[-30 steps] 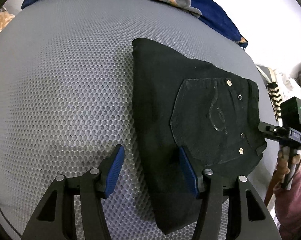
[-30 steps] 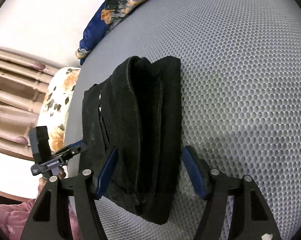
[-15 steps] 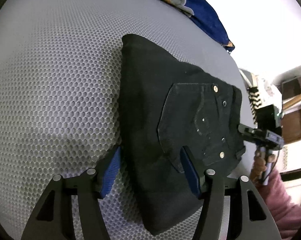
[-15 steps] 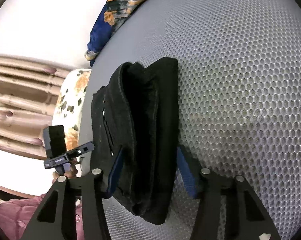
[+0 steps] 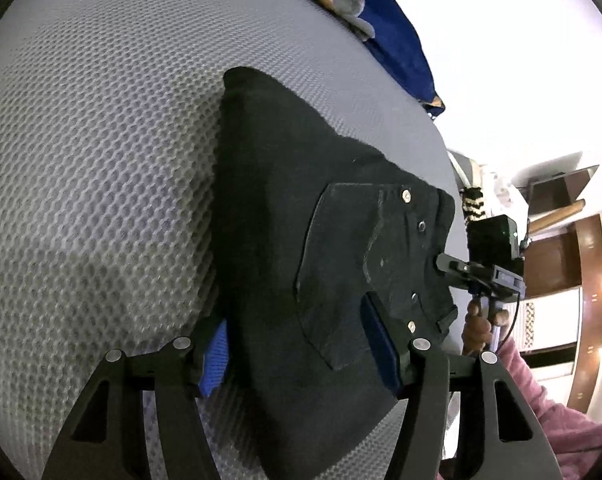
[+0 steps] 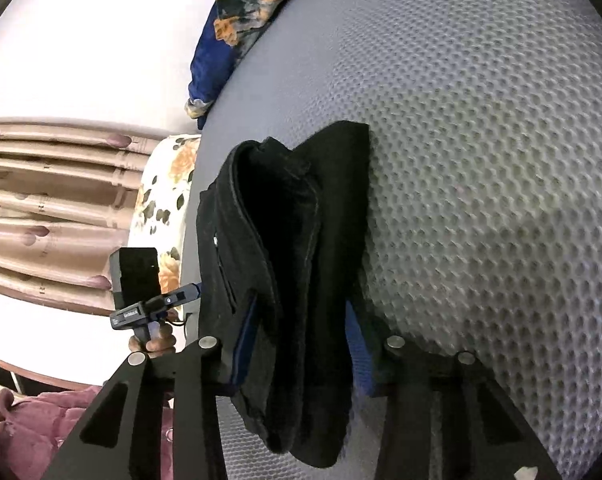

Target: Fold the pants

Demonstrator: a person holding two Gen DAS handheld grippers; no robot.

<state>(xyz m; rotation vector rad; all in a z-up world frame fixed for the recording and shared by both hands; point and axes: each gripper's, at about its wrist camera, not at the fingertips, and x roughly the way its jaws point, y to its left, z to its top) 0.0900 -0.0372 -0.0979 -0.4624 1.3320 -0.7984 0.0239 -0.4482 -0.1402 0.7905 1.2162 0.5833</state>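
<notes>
The black pants [image 5: 301, 240] are folded into a thick bundle, back pocket and rivets facing up, over the grey mesh surface [image 5: 101, 160]. My left gripper [image 5: 297, 344] is shut on one end of the folded stack; its blue pads [image 5: 217, 352] press both sides. My right gripper [image 6: 301, 344] is shut on the opposite end, where the layered folds [image 6: 285, 240] show edge-on. Each gripper shows in the other's view: the right one [image 5: 477, 272] and the left one [image 6: 157, 304].
A blue floral cloth [image 5: 385, 28] lies at the far edge of the mesh surface, also in the right wrist view [image 6: 237, 28]. A floral cushion [image 6: 165, 192] and pink curtains [image 6: 41, 200] lie beyond the left edge. Wooden furniture [image 5: 561, 256] stands at right.
Both grippers moved in over the ends of the folded pants and closed on them. The bundle now looks slightly raised off the mesh surface.
</notes>
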